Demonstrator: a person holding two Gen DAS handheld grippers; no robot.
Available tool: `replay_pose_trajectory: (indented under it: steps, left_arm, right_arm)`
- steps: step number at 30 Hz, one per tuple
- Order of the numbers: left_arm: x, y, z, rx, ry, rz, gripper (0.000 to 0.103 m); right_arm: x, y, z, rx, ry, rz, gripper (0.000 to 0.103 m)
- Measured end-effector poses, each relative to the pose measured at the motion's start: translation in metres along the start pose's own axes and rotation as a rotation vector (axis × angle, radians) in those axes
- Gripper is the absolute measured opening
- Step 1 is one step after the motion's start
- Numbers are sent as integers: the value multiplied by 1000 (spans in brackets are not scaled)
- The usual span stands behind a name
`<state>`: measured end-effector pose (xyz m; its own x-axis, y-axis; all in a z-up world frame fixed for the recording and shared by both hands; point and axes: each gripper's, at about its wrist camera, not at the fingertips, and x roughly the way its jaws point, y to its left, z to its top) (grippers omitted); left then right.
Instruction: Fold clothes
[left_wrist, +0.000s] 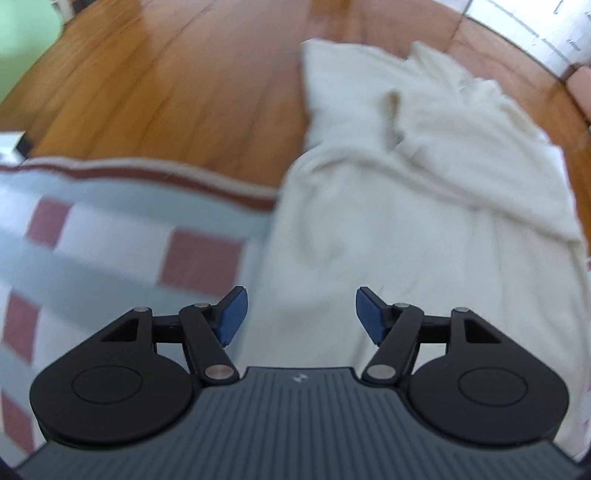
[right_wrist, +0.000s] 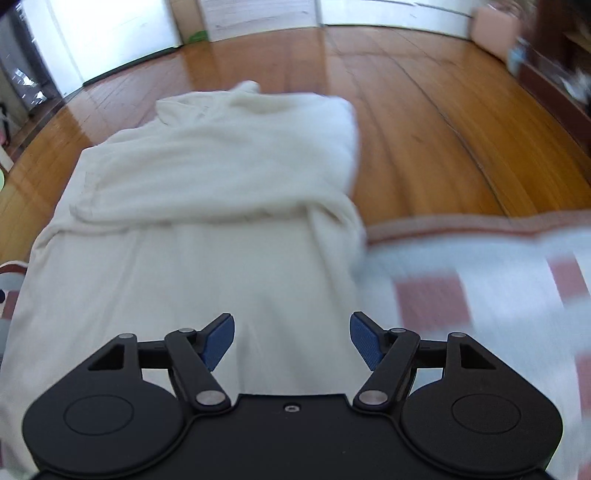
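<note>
In the left wrist view, a checked blanket (left_wrist: 110, 236) in pale blue, white and dull red squares fills the left half of the frame, its striped border running from the left edge toward the centre. Above it, polished wooden floor (left_wrist: 166, 81) takes up the upper left and top. To the right of the blanket lies a cream garment (left_wrist: 417, 206), stretching from the bottom centre up to the upper right, with rumpled folds and a bunched ridge near the top; its lower part overlaps the blanket's edge. The left gripper (left_wrist: 301, 314) sits at the bottom centre, its blue pads (left_wrist: 232, 315) spread wide apart with only cloth showing between them, gripping nothing. The picture is blurred, so finer detail of the fabric cannot be made out.

In the right wrist view, the cream garment (right_wrist: 207, 206) fills the left and centre, a thick fold lying across its middle and a bunched part at the top centre. The wooden floor (right_wrist: 436, 122) runs across the upper part and right. The checked blanket (right_wrist: 480, 288) shows at the lower right, touching the garment's right edge. The right gripper (right_wrist: 291, 341) sits at the bottom centre over the garment, its blue pads (right_wrist: 218, 343) held well apart and holding nothing.
</note>
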<state>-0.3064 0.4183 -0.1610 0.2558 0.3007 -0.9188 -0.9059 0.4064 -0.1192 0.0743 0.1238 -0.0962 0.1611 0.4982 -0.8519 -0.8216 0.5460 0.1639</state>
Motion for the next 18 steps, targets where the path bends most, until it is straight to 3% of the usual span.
replay_pose_trajectory:
  steps: [4, 7, 12, 16, 18]
  left_arm:
    - [5, 31, -36, -35, 100, 38, 67]
    - [10, 49, -50, -86, 164, 20, 67]
    - [17, 61, -73, -254, 254, -185, 67]
    - [11, 36, -87, -112, 253, -118, 67]
    - [10, 27, -90, -58, 256, -93, 72]
  right_arm:
    - [-24, -20, -38, 38, 78, 63, 74]
    - [-28, -32, -58, 84, 103, 88, 74]
    - [-35, -54, -90, 160, 145, 129, 74]
    - [-40, -71, -116, 222, 178, 162, 74]
    - [-43, -80, -129, 253, 194, 178, 75]
